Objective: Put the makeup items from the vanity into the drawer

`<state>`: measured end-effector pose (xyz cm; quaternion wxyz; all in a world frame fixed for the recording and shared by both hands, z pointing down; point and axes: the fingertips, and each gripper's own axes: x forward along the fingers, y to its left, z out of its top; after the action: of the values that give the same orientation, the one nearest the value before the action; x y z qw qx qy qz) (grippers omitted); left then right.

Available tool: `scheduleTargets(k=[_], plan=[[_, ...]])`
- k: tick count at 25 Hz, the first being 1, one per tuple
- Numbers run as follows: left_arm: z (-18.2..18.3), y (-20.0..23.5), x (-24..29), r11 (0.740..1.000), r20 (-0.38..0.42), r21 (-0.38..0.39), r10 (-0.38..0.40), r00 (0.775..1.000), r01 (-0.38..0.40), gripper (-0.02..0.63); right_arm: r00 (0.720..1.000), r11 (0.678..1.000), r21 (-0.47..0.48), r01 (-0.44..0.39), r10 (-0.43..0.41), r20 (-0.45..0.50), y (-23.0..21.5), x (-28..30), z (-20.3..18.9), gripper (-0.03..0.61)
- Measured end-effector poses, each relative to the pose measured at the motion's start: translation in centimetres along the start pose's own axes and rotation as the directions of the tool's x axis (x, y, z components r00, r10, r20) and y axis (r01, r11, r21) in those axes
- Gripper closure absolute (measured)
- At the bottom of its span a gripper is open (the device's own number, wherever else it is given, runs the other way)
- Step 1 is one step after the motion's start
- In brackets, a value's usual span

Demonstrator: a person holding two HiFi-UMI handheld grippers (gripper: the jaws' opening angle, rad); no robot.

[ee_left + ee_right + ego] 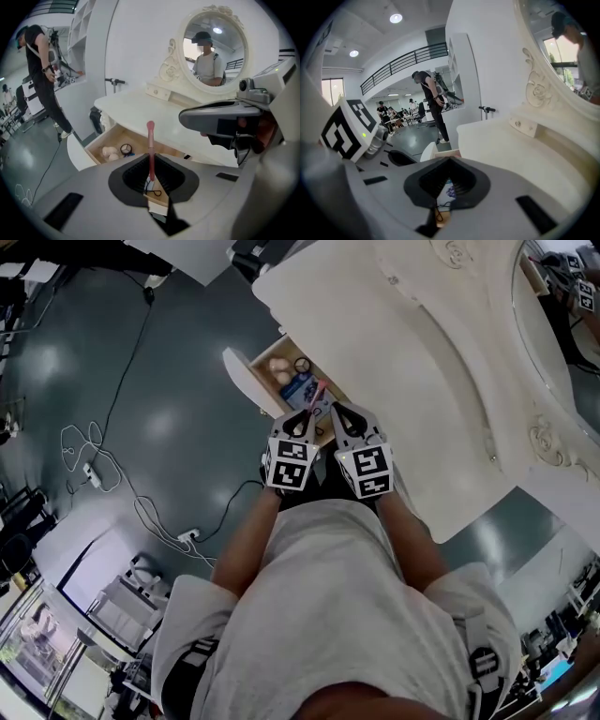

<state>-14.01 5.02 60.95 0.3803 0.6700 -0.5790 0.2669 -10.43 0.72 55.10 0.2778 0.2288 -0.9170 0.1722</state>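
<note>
"Pink brush [150, 150], is that what the left gripper [151, 177] has?"

"Yes. Its jaws are nipped on the thin handle, and the brush stands out past them, tip forward. From the head view it sits over the open drawer [101, 141], above the contents and not yet resting on anything."

"And the right gripper [444, 186]?"

"Jaws pressed together with nothing between them. It hangs just beside the left one, over the same drawer, doing no work."

"So which step would you call this?"

"The drop-off, I'd say: the item is off the vanity top [136, 110], carried to the drawer, and only the release is left."

"What's already in there?"

"Two pale puffs [109, 151] towards the far corner, a small black ring [125, 149] next to them and a blue packet [298, 388] nearer the middle. Bare wood shows on the near side."

"What does the next move need?"

"Probably a tilt and a short descent so the brush lies along the wooden floor and doesn't drop on end, then parting the left jaws. The vanity edge overhangs the back of the drawer, so I'd keep the tip low and clear of it. A thin handle may roll, so setting it against the packet or a wall seems wise."
</note>
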Motion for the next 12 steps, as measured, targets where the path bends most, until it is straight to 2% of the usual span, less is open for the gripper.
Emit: scheduleTargets(k=[2,5,12], plan=[[-0.8,0.2,0.5,0.996,-0.019,-0.093,-0.01,1.0,0.008,0.575,1.0,1.0,-0.003,0.002,-0.002,-0.005,-0.1,0.3,-0.1,0.564],[-1.8,0.2,1.6,0.973,-0.033,-0.233,-0.01,0.999,0.002,0.575,1.0,1.0,-0.008,0.011,-0.011,-0.018,-0.3,0.4,-0.5,0.565],[-3.0,0.3,3.1,0.933,-0.066,-0.352,0.057,0.996,-0.077,0.575,0.998,1.0,-0.012,0.016,-0.016,-0.058,-0.8,0.6,-1.9,0.564]])
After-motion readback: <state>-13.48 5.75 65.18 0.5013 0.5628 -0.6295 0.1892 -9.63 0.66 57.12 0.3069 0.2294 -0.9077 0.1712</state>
